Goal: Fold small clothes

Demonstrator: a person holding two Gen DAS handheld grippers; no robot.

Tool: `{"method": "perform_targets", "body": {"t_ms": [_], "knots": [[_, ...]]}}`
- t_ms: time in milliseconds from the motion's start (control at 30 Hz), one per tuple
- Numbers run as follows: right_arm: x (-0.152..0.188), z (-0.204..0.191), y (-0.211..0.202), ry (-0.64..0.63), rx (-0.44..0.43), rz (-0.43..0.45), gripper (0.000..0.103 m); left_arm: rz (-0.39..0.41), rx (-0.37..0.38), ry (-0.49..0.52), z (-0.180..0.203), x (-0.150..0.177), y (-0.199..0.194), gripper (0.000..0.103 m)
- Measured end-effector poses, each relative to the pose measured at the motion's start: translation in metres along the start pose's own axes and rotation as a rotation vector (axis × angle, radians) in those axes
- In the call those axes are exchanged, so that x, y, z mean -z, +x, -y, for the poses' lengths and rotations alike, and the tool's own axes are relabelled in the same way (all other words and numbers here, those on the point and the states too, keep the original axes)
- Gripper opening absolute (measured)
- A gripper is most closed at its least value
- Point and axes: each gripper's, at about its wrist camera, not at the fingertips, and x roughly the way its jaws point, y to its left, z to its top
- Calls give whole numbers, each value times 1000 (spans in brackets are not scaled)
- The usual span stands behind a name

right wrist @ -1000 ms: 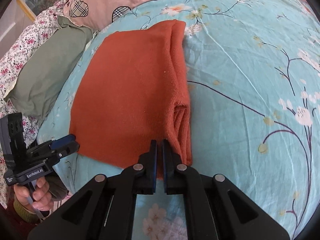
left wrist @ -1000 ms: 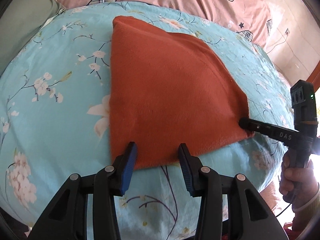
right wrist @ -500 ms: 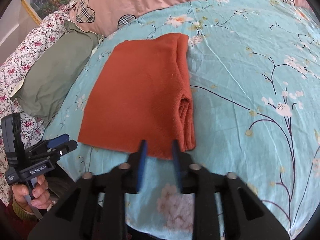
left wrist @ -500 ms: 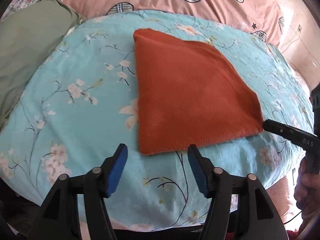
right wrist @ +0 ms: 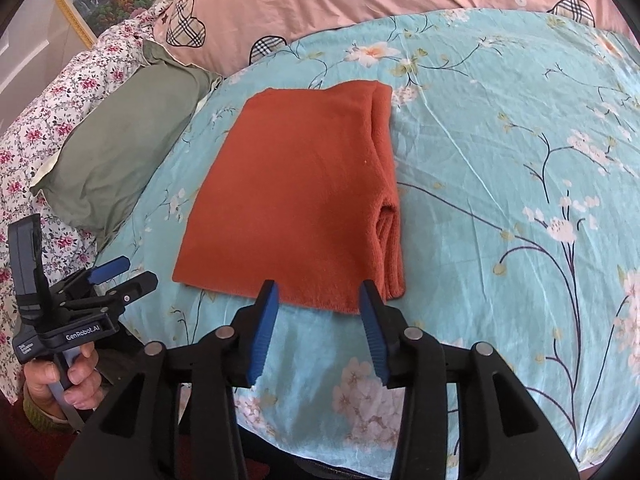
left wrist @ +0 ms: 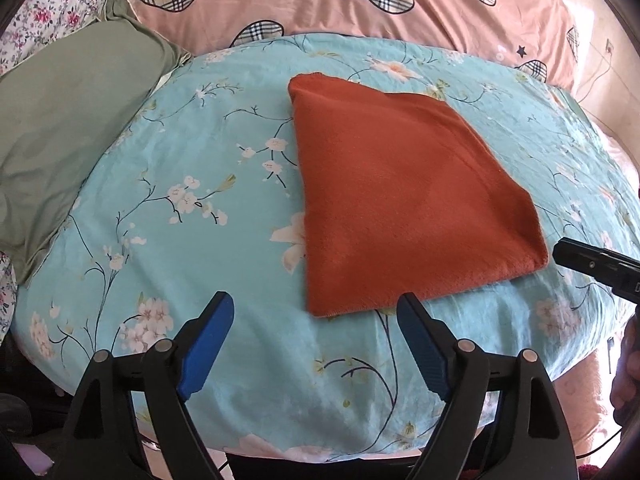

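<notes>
Reading "GenRobot.AI" on the left hand-held gripper (right wrist: 114, 276), whose fingers stand wide apart and empty like those of the right hand-held gripper (right wrist: 318, 292), the rust-orange garment (left wrist: 400, 196) lies folded flat, layered edges at one side, on the floral turquoise bed cover (left wrist: 180, 160).

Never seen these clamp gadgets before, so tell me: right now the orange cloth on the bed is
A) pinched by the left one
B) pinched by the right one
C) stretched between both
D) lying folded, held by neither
D: the orange cloth lies folded on the bedspread, with the left gripper and right gripper both open and short of its near edge.
</notes>
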Motion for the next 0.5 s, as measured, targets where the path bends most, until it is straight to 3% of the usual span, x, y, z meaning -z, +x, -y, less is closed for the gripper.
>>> {"method": "perform_targets", "body": {"t_ms": [167, 500], "knots": [[-14, 1, 4, -1, -7, 7, 50, 5, -8, -14, -5, -9, 7, 93], [-82, 26, 44, 36, -30, 16, 50, 18, -22, 0, -6, -43, 36, 94]]}}
